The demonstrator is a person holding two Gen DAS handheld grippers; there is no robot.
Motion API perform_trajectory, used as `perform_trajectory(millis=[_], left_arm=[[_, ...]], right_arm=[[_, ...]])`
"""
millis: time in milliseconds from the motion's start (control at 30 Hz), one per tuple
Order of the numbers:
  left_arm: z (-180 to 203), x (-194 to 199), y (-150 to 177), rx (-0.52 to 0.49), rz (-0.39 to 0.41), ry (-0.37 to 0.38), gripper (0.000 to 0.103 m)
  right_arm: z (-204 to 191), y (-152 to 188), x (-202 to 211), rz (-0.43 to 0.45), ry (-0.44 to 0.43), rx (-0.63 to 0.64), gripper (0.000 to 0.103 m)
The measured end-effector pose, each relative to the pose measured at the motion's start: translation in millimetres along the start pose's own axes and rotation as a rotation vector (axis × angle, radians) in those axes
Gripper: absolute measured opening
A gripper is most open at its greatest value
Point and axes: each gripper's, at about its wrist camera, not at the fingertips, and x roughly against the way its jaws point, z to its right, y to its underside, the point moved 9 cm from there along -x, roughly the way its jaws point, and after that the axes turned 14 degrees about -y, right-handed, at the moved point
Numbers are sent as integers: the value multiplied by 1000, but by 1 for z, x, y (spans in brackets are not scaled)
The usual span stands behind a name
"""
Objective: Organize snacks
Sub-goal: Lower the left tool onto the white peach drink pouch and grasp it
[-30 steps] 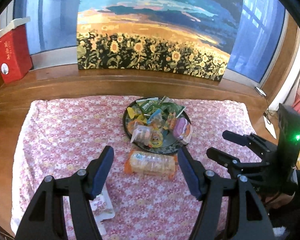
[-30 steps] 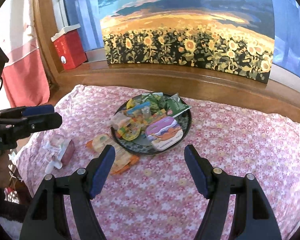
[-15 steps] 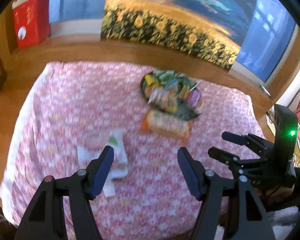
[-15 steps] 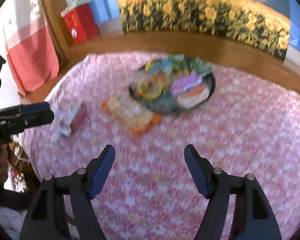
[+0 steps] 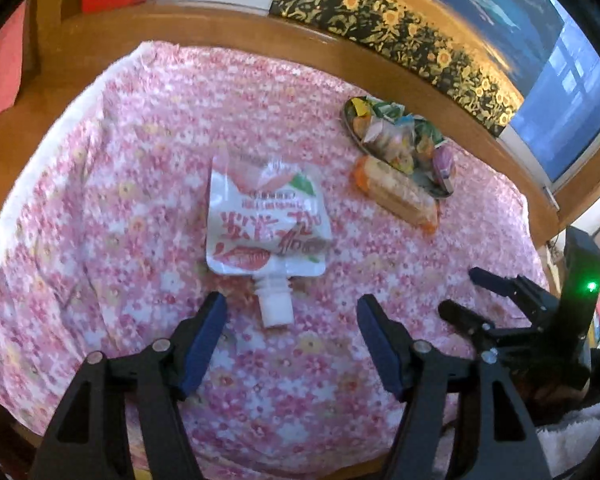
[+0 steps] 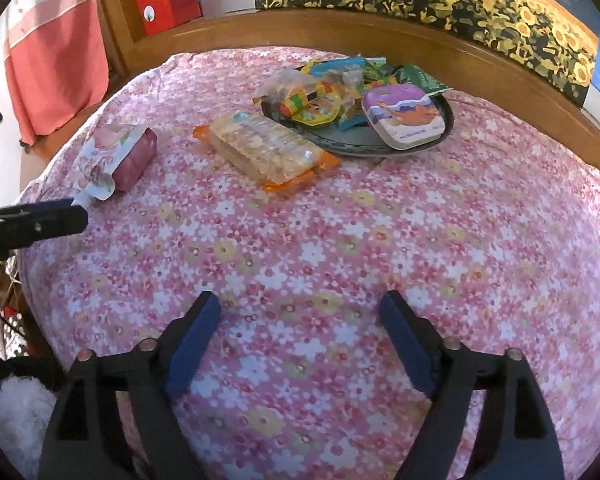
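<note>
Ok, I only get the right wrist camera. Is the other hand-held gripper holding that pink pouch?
Observer: No. The left hand-held gripper is open, its jaws have just widened, and the pouch lies flat ahead of it, untouched.
Operator: Where's its cap?
Observer: The white cap points back at that gripper. It sits between the fingertips and touches neither.
Operator: What does my gripper look like from there?
Observer: The right hand-held gripper is open, its jaws have just opened wider with nothing between them, and a green light glows on its body.
</note>
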Motion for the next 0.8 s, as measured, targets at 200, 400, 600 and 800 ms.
perform_trajectory(millis=[200,400,600,800], left_arm=[[-3,-6,-29,2,40,-101,83],[6,-23,-51,-28,23,-131,83],[8,-44,-48,-35,-36,-141,76],[14,-11,-43,-53,1,-60,75]], right_arm=[[-10,-5,-14,22,16,56,103],[-10,-4,-14,23,17,62,103],[-11,-4,-14,25,17,63,103],[-11,-4,-14,25,17,64,103]])
